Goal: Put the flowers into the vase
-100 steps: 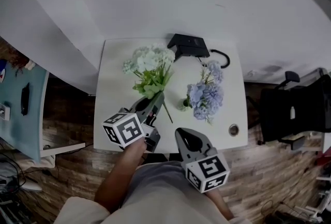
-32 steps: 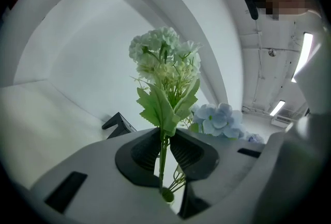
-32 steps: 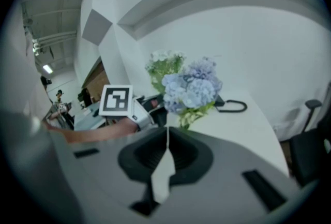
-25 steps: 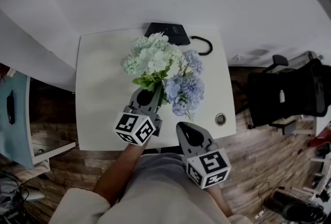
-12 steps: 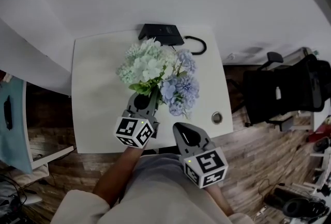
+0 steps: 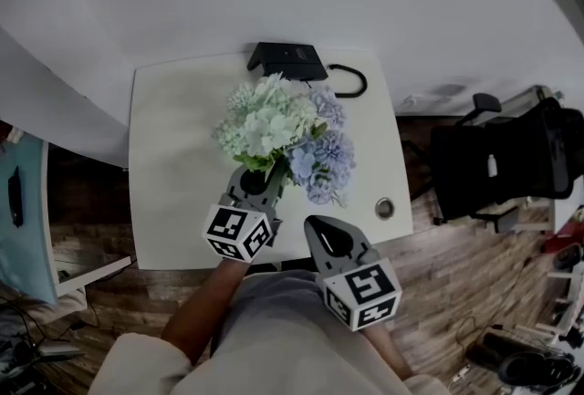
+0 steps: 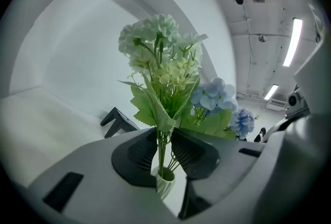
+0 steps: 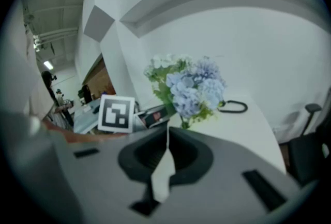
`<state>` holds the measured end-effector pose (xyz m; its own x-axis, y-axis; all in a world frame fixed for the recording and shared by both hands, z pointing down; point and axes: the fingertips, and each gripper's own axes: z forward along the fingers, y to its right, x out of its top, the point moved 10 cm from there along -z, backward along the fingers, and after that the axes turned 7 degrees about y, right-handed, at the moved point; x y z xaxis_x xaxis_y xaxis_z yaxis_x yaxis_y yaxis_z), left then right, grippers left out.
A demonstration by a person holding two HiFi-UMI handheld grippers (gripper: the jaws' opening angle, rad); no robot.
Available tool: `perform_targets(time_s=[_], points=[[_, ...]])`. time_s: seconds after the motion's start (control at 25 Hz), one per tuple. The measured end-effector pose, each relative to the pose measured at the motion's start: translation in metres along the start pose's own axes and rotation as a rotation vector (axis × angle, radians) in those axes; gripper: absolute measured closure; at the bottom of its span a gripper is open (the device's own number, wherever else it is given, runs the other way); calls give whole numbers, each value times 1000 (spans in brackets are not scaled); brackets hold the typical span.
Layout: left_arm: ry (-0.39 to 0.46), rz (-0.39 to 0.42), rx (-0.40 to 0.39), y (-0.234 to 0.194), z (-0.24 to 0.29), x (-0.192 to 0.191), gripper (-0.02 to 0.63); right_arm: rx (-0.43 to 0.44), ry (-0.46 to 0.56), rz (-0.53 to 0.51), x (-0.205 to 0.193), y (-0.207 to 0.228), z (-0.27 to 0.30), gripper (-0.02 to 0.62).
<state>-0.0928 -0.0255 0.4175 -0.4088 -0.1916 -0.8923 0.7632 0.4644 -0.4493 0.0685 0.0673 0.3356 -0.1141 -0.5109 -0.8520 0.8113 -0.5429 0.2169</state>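
Note:
A white-green flower bunch (image 6: 265, 118) stands beside a blue bunch (image 6: 327, 161) at the middle of the white table (image 6: 173, 165). In the left gripper view the green stem (image 7: 162, 148) runs down between the jaws into a small white ribbed vase (image 7: 164, 181), where the blue bunch's stems also sit. My left gripper (image 7: 166, 143) has its jaws opening: the stem leans on the left pad and a gap shows at the right pad. In the head view that gripper (image 6: 266, 174) sits just below the blooms, which hide the vase. My right gripper (image 6: 316, 225) hangs at the table's near edge, shut and empty.
A black device (image 6: 286, 60) with a looped cable (image 6: 348, 81) lies at the table's far edge by the white wall. A round metal grommet (image 6: 384, 208) sits near the right front corner. A black office chair (image 6: 493, 170) stands on the wooden floor to the right.
Four seconds ago the white-green bunch was held apart, left of the blue one; now it stands against it with its stem in the vase. The right gripper has not moved.

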Motion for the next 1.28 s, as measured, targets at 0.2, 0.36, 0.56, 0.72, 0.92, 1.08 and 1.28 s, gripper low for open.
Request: perform_targets(time_s=[0.2, 0.36, 0.56, 0.72, 0.92, 1.08, 1.28], points=[[-27, 29, -60, 1, -2, 2, 498, 2, 6, 4, 0, 0, 2, 572], [-43, 40, -135, 3, -3, 2, 453, 3, 6, 8, -1, 0, 3, 572], [-62, 66, -194, 4, -7, 1, 429, 6, 7, 10, -1, -1, 4, 572], [-64, 66, -200, 1, -12, 1, 414, 8, 5, 10, -2, -3, 4, 572], [-84, 111, -233, 1, -13, 1, 385, 13, 6, 10, -1, -3, 8, 572], [-100, 137, -231, 1, -16, -2, 373, 17, 8, 6, -1, -6, 9, 572], [-120, 142, -217, -1, -18, -7, 373, 18, 8, 6, 0, -7, 11, 572]])
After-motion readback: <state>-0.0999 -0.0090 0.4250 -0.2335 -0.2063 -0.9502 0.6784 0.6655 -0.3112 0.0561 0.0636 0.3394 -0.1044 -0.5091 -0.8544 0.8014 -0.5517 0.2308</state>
